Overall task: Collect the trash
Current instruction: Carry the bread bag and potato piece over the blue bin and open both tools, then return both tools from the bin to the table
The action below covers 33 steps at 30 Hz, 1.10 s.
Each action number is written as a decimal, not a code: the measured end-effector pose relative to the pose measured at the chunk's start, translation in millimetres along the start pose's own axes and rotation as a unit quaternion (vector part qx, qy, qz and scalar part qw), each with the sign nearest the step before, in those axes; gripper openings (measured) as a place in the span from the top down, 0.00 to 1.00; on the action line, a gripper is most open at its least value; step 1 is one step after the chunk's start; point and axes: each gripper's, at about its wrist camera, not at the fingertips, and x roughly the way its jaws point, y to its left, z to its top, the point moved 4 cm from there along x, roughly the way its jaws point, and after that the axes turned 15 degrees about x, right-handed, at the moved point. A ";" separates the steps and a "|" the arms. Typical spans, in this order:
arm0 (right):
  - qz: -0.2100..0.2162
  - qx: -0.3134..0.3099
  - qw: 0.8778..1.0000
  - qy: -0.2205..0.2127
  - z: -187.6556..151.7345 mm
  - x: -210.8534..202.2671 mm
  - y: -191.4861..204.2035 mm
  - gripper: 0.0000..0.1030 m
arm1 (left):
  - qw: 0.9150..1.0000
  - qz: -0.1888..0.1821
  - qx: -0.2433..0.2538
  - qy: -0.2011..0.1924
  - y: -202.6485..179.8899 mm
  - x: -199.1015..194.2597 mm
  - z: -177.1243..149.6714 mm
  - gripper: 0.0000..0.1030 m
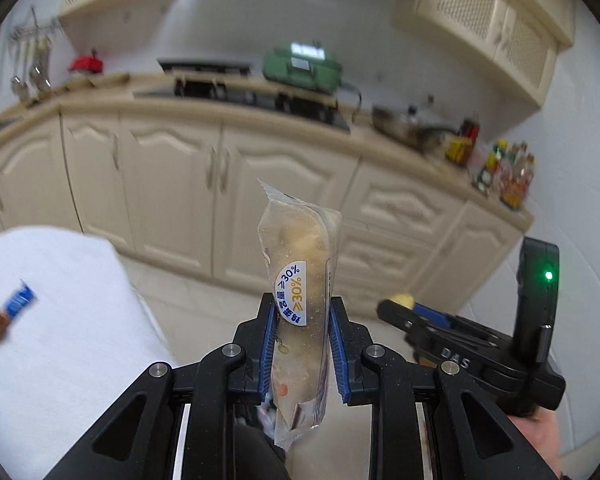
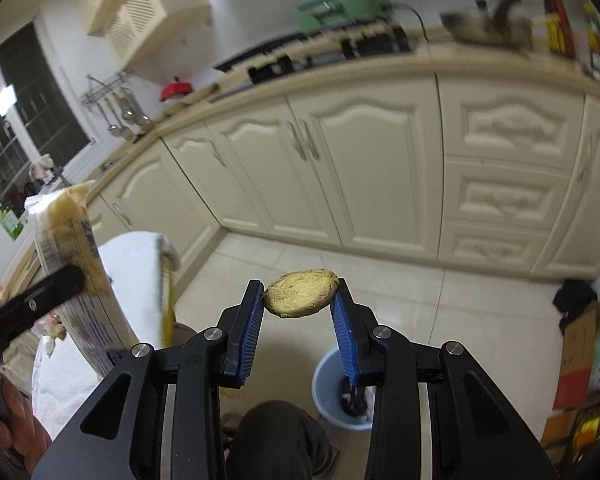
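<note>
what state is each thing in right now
left gripper: shut on wrapper
wrapper: upright, held off the table
right gripper: shut on slice
slice: held at the fingertips
bin: open, on the floor, trash inside
cabinet doors: closed

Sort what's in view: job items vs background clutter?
Job:
- snack wrapper, clamped in left gripper
- yellowish scrap, pinched by right gripper
- blue bin on the floor
- blue wrapper on white cloth

Background:
- green appliance
- pan
- condiment bottles

My left tool grips a clear snack wrapper upright before cream kitchen cabinets; my right tool holds a yellowish scrap alongside.
</note>
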 end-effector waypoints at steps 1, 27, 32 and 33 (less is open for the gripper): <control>-0.003 0.004 1.000 0.006 -2.0 5.2 -6.2 0.66 | 1.000 -0.006 0.001 0.013 0.5 11.6 0.3 0.79; -0.055 0.126 0.984 0.110 -28.5 104.6 -100.2 0.00 | 0.989 0.041 0.048 0.136 5.0 159.8 62.1 0.01; -0.064 0.128 0.985 0.098 -25.8 92.4 -92.8 0.00 | 0.991 0.063 0.049 0.104 -4.5 104.5 37.1 0.01; -0.059 0.128 0.985 0.095 -24.4 87.9 -88.5 0.00 | 0.992 0.061 0.050 0.097 -4.4 92.2 31.1 0.01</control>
